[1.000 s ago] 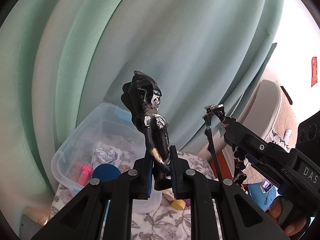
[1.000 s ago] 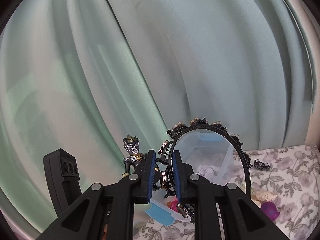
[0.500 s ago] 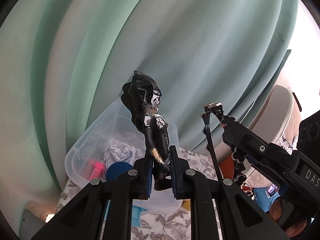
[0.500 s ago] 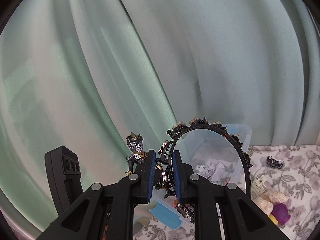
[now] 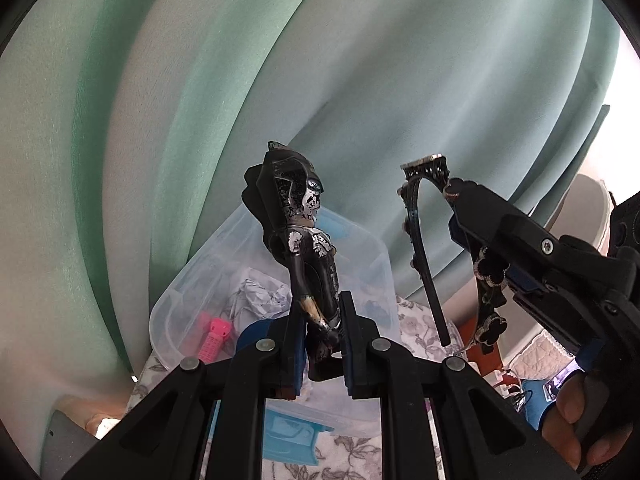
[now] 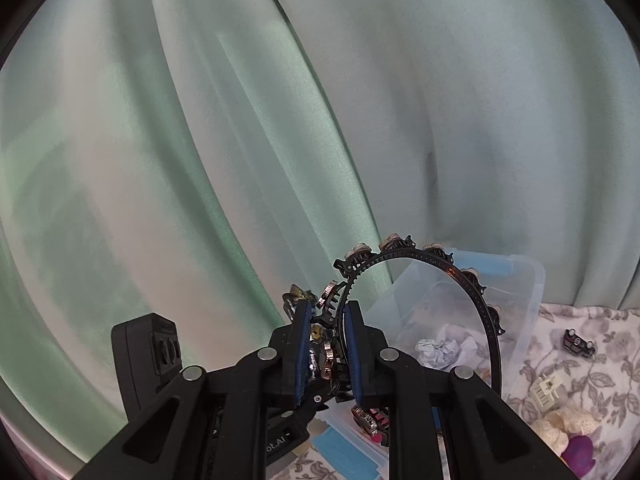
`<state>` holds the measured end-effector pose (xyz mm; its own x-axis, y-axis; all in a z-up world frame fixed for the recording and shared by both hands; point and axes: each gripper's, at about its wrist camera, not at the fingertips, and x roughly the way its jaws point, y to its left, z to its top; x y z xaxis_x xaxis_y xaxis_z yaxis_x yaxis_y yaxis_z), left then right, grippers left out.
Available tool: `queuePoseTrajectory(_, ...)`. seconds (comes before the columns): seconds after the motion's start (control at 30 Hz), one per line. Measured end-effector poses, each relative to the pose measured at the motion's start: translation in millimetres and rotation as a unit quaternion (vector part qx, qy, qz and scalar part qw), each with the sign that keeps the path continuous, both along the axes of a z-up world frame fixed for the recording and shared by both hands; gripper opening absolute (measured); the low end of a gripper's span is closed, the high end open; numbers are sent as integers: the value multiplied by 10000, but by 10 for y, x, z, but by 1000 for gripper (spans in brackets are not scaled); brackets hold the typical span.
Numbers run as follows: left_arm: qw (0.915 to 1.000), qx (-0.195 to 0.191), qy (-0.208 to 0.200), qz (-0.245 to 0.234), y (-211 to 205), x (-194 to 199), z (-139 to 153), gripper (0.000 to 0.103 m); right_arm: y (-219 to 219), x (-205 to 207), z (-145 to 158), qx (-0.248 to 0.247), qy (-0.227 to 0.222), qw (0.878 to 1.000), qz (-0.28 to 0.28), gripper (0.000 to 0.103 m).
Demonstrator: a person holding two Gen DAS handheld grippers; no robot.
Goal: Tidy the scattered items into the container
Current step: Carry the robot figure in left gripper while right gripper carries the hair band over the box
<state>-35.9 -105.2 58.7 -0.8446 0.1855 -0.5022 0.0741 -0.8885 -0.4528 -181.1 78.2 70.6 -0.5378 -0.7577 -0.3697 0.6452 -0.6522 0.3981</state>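
Midway, I judge: my left gripper point(image 5: 322, 344) clamps the figurine point(image 5: 306, 248), my right gripper point(image 6: 326, 350) clamps the headband point(image 6: 476, 292), both held above the container point(image 6: 528, 300), where crumpled paper point(image 6: 444, 350) already lies; small items point(image 6: 578, 343) remain beside it.

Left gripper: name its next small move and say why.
Probably lower forward over the clear bin before opening. The left gripper is shut on the black figure, which hangs upright with the bin's opening just beyond it.
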Motion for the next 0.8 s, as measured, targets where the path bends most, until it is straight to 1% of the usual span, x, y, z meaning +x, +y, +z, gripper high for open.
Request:
queuePoseTrajectory(0.2,9999,2,-144,51,-40,-50,-85,15,51,-212,-167,-77,-172,9998,110,19)
queuePoseTrajectory(0.3,9997,8,-222,55,-46,-77,-126,15,83,-311,-292,-16,-289,9995,116,19)
queuePoseTrajectory(0.47,9994,11,-333,59,-46,-114,-185,16,215,-481,-465,-86,-499,9987,67,19)
queuePoseTrajectory(0.8,9987,19,-509,16,-7,-165,-257,16,511,-752,-726,-109,-759,9971,-30,19)
